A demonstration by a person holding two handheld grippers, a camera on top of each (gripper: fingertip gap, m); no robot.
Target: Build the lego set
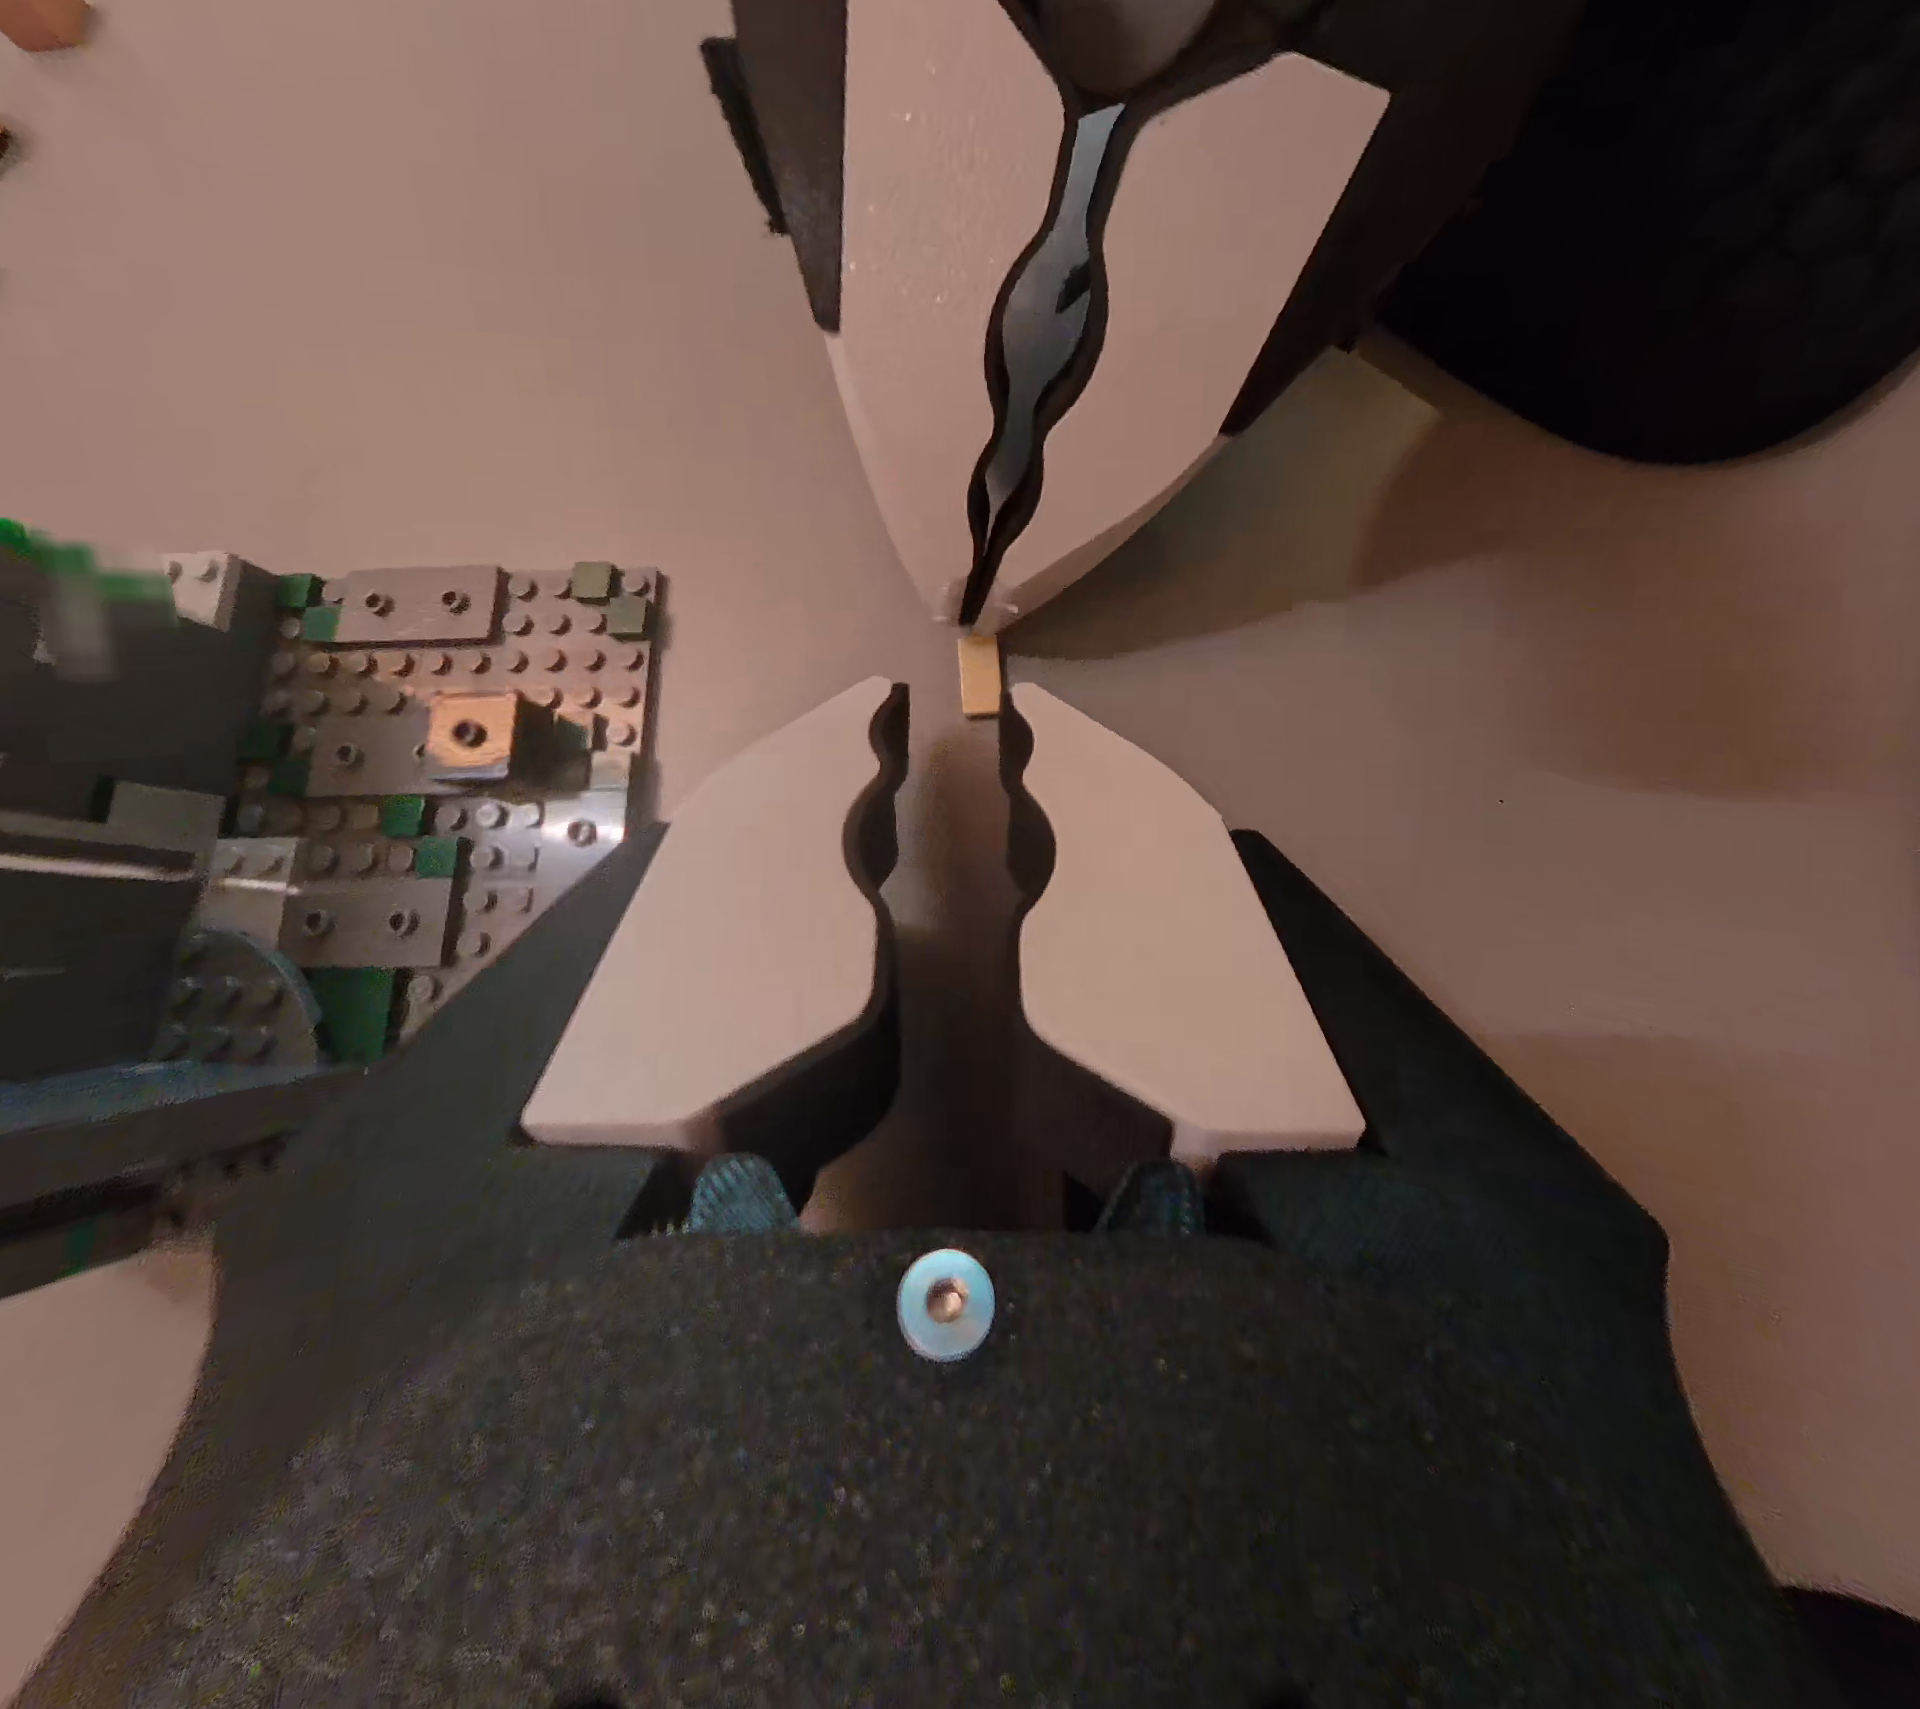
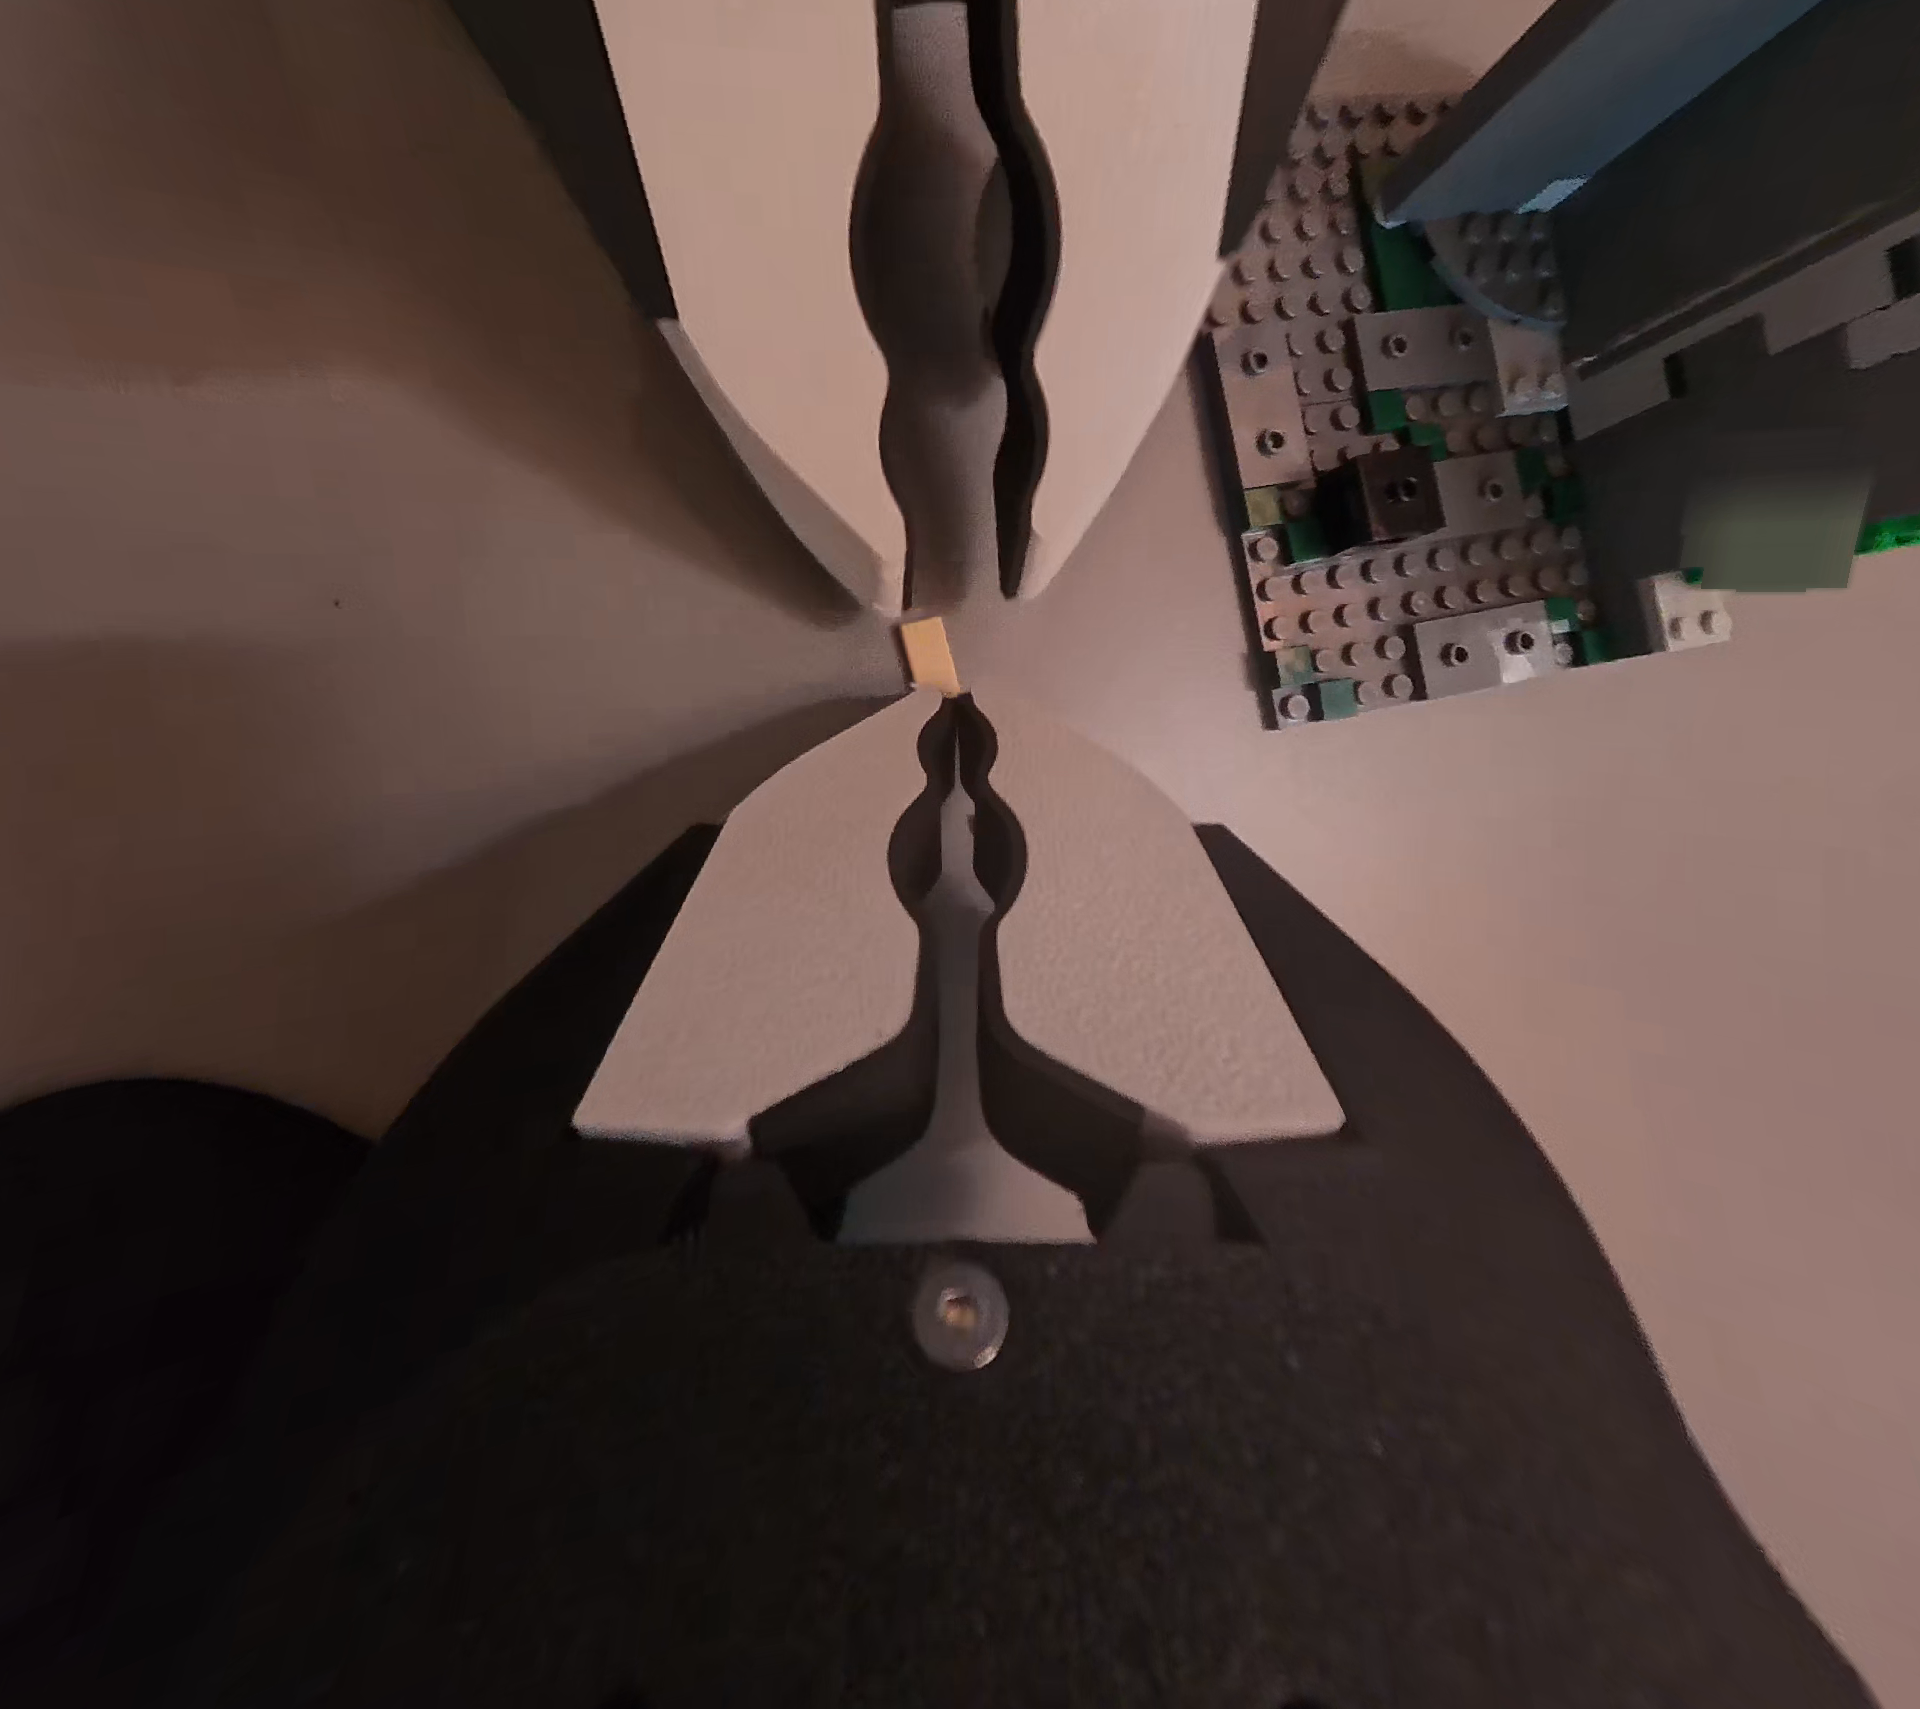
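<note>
Between the two pairs of tongs, which meet tip to tip over bare tabletop (image 1: 1558, 828), sits a tiny tan piece (image 1: 979, 674). Nearest in the left wrist view, the left tongs (image 1: 954, 703) stand slightly spread, the piece just off the inner side of one tip. Opposite, the right tongs (image 2: 954, 709) are pressed almost together, and they seem to pinch the far end of the piece, though the contact is too small to be sure of. Farther off, toward one side of the tabletop, stands the grey and green lego build (image 2: 1455, 464), a studded base with taller walls. From here the risk is a dropped or flicked piece: it is very small, held at most by an edge, and a handover with tips misaligned could twist it loose. Most of the build is cut off by the picture edges, and a mosaic patch covers part of it.
</note>
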